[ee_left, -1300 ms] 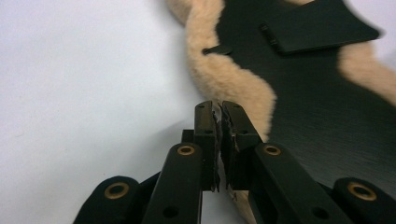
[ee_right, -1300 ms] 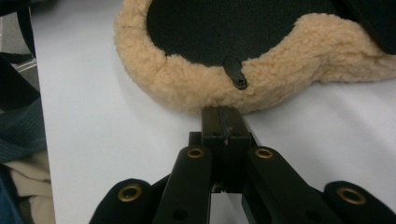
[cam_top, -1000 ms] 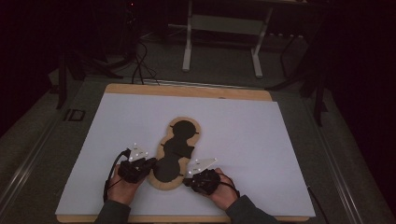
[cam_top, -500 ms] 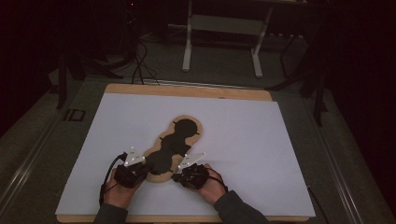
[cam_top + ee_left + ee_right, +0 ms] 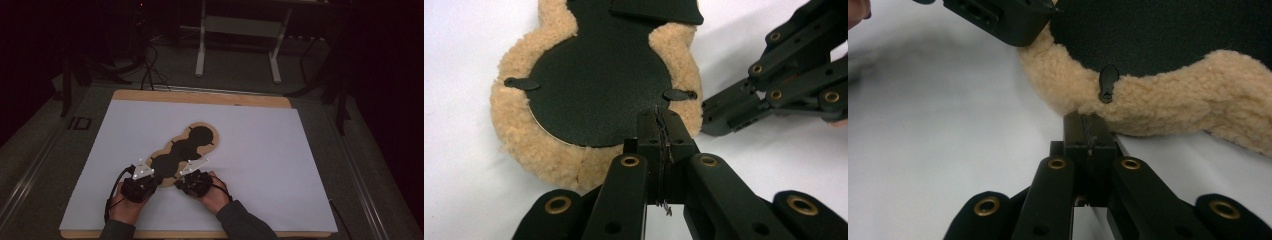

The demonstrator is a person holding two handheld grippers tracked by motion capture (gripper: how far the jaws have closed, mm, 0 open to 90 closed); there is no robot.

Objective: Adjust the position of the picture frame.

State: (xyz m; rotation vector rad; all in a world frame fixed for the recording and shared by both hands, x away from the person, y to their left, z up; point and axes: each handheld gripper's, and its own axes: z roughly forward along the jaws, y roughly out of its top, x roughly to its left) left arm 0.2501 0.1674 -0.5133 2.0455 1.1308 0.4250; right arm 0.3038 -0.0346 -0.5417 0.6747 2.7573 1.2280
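High view: fleece pad (image 5: 182, 152), tan rim with black lobed center, lies on the white sheet (image 5: 280, 165) on the desk (image 5: 200, 97). Versus 1.0 s ago the pad has swung: its far lobe now points up-right and its near end sits further toward the person. Both hands have shifted with it. Left gripper (image 5: 144, 176) is at the pad's near-left edge, right gripper (image 5: 192, 174) at its near-right edge. Left gripper view: left gripper (image 5: 660, 137) jaws pressed together at the pad (image 5: 594, 95) rim, a thin dark edge between them, looks like the pad's black layer but hard to confirm. Right gripper (image 5: 724, 112) sits beside the pad's right side. Right gripper view: right gripper (image 5: 1088, 132) jaws closed, tips touching the fleece rim (image 5: 1168, 105), can't tell if any fleece is pinched. Pad's far part is cut off in both gripper views. Room behind the desk too dark to read
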